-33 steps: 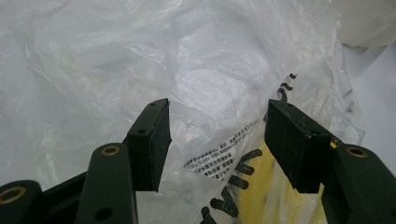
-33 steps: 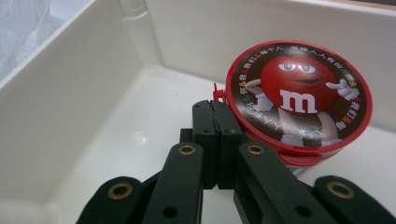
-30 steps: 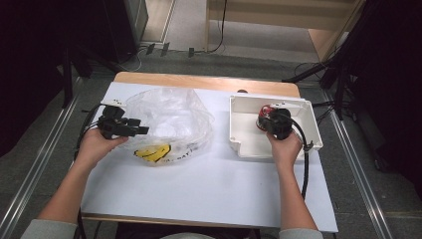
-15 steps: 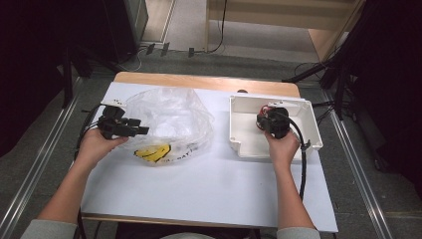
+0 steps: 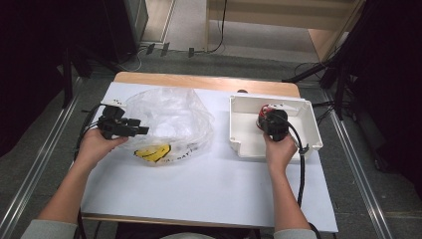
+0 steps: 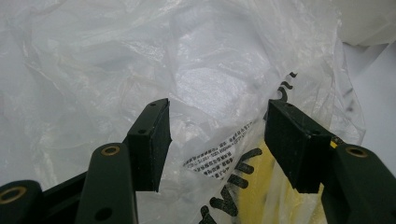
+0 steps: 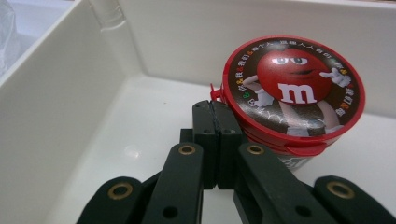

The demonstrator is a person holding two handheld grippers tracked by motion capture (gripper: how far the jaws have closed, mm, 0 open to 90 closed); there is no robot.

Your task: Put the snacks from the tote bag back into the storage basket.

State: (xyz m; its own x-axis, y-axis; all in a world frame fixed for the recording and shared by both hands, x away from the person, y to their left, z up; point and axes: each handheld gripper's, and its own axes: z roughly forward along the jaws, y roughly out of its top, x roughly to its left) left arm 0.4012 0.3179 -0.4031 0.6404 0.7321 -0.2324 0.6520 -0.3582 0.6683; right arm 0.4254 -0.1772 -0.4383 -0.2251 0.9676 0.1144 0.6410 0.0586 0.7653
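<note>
White plastic is walling in the tray (image 5: 307, 130) at the right of the worktop (image 5: 209, 189), and inside it, toward the far side, the red-lidded candy tub (image 7: 293, 91) is standing upright with its axis running straight up and its printed lid facing the ceiling. Against the frames from a second and a half-second ago, hardly anything is differing: both hands are sitting where they were, the clear plastic bag (image 5: 171, 124) is lying in the same crumpled heap at the left, and the tub is keeping its spot in the tray. The right gripper (image 7: 216, 122) is resting with its jaws pressed flat together, nothing between them, its tips just beside the tub's lower left edge; whether they are actually touching the tub is hard to judge. The left gripper (image 6: 217, 140) is holding its jaws wide apart over the bag, with the film showing between them but not pinched. From above, the right gripper (image 5: 271, 124) is covering most of the tub, leaving only a sliver of red, and the left gripper (image 5: 119, 125) is sitting at the bag's left edge. The bag's yellow-and-black printing (image 6: 243, 186) is being cut off by the frame and blurred by folds, so its wording is staying unreadable.
</note>
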